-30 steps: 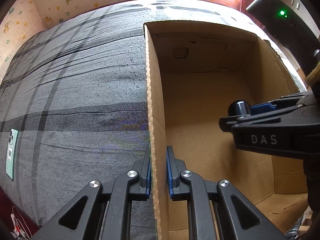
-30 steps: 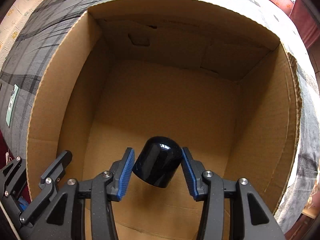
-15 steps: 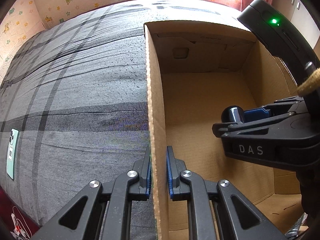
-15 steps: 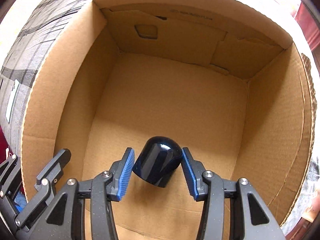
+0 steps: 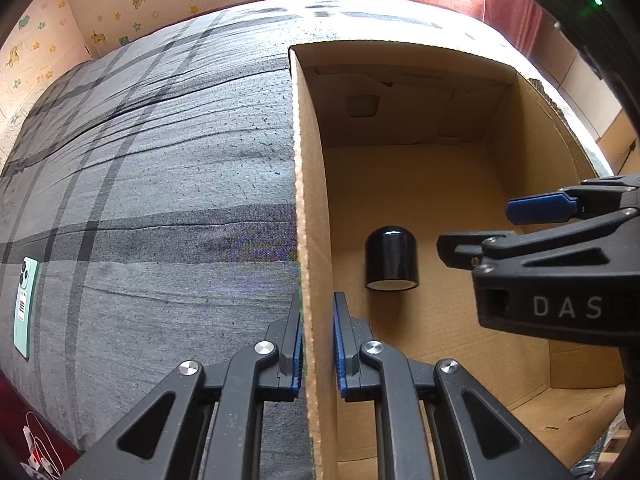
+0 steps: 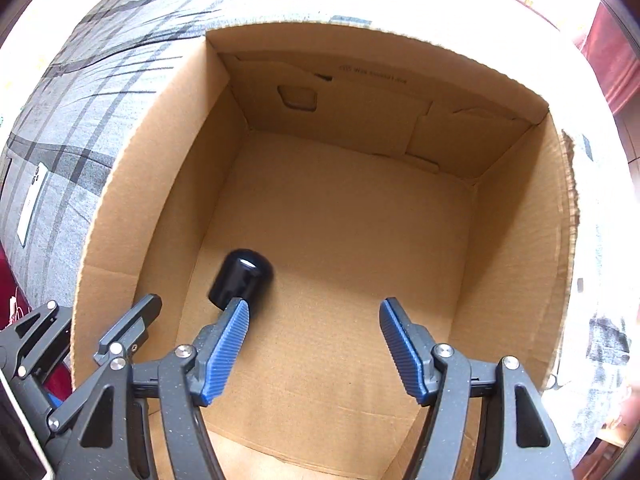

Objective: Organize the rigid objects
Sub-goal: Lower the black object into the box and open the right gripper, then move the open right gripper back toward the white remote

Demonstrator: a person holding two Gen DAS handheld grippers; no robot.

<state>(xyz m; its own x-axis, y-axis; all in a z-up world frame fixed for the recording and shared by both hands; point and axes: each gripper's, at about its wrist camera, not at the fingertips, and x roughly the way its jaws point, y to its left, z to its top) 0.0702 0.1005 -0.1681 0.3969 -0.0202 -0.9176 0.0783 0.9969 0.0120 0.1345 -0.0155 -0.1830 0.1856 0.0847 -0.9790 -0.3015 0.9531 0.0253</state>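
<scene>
A glossy dark cap-shaped cylinder (image 5: pixel 391 258) lies on the floor of the open cardboard box (image 5: pixel 520 152), close to its left wall; the right wrist view shows the cylinder (image 6: pixel 241 279) just beyond my left blue pad. My right gripper (image 6: pixel 314 320) hangs over the box floor with its jaws opening and nothing between them; the right gripper (image 5: pixel 500 228) also shows in the left wrist view at the right. My left gripper (image 5: pixel 316 340) is shut on the box's left wall (image 5: pixel 308 208), one pad on each side of the cardboard.
The box rests on a grey plaid bedspread (image 5: pixel 160 184). A pale green phone (image 5: pixel 25 306) lies face down near the bed's left edge. Patterned wallpaper and a bright window stand behind; a red curtain (image 5: pixel 508 20) hangs at the far right.
My right jaws have spread and let go of the dark cylinder, which dropped to the box floor near the left wall. The right gripper has lifted slightly. The left gripper has not moved.
</scene>
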